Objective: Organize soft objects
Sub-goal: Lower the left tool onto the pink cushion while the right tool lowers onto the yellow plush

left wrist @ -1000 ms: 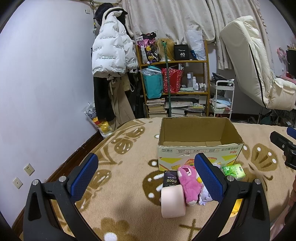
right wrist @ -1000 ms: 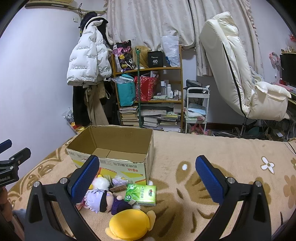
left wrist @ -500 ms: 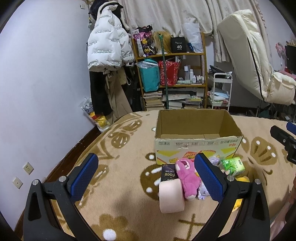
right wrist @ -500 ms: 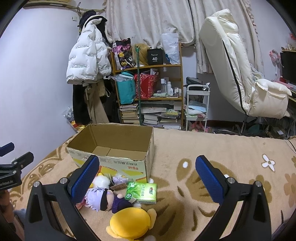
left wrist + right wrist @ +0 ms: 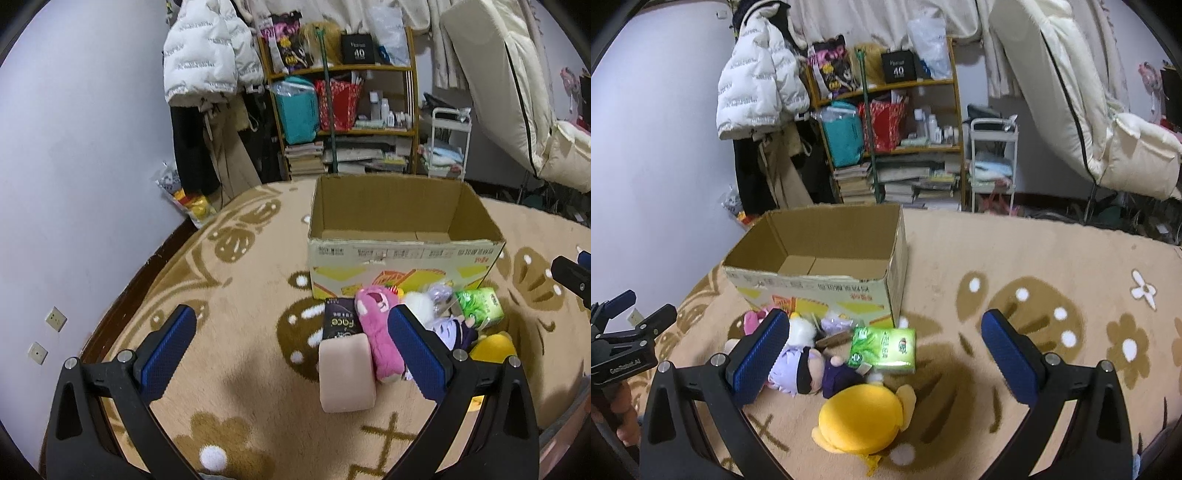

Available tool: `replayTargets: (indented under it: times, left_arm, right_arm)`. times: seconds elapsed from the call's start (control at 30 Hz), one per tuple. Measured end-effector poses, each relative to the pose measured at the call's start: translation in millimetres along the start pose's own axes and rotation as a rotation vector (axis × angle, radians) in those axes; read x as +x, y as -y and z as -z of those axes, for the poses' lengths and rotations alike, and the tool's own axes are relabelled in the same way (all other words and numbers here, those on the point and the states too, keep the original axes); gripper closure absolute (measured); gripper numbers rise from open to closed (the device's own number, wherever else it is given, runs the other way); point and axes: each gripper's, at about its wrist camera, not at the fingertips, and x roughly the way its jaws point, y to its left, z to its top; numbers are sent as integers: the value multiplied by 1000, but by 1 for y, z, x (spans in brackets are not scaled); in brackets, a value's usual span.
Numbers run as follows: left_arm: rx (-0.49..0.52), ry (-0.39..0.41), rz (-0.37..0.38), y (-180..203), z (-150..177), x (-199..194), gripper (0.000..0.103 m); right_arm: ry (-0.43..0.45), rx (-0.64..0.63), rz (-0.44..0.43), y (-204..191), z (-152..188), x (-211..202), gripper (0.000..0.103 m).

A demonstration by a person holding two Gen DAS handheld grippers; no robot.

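An open, empty cardboard box stands on the tan carpet. In front of it lie a pink foam block, a black "face" pack, a pink plush, a purple-haired doll, a green tissue pack and a yellow plush. My left gripper is open, just short of the foam block. My right gripper is open above the tissue pack and yellow plush.
A shelf crammed with bags and books, a hanging white jacket and a small white cart stand behind the box. A cream recliner is at the back right. The wall runs along the left.
Both grippers have tilted down and come closer to the pile of soft things; the box and toys now look larger and lower in view. Nothing was picked up.
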Motion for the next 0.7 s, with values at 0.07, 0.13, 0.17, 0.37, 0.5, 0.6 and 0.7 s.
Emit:
replayTargets:
  times: [0.07, 0.13, 0.17, 0.37, 0.5, 0.6, 0.7]
  left_arm:
    - [7, -19, 0, 1, 0, 7, 1]
    - [15, -41, 5, 3, 1, 13, 1]
    - [17, -52, 9, 4, 1, 17, 1]
    - [15, -157, 26, 8, 5, 42, 1]
    - [3, -235, 44, 9, 10, 60, 1]
    - [14, -268, 38, 12, 13, 69, 1]
    - [37, -287, 32, 16, 16, 75, 1]
  right_arm:
    - [-26, -2, -5, -1, 2, 6, 0]
    - [-52, -7, -4, -3, 3, 12, 0]
    - [-66, -9, -4, -4, 4, 14, 0]
    - [-204, 13, -27, -4, 11, 36, 0]
    - [-283, 14, -32, -4, 19, 52, 0]
    - [-349, 8, -31, -6, 25, 65, 0]
    - [-418, -1, -37, -7, 32, 77, 0]
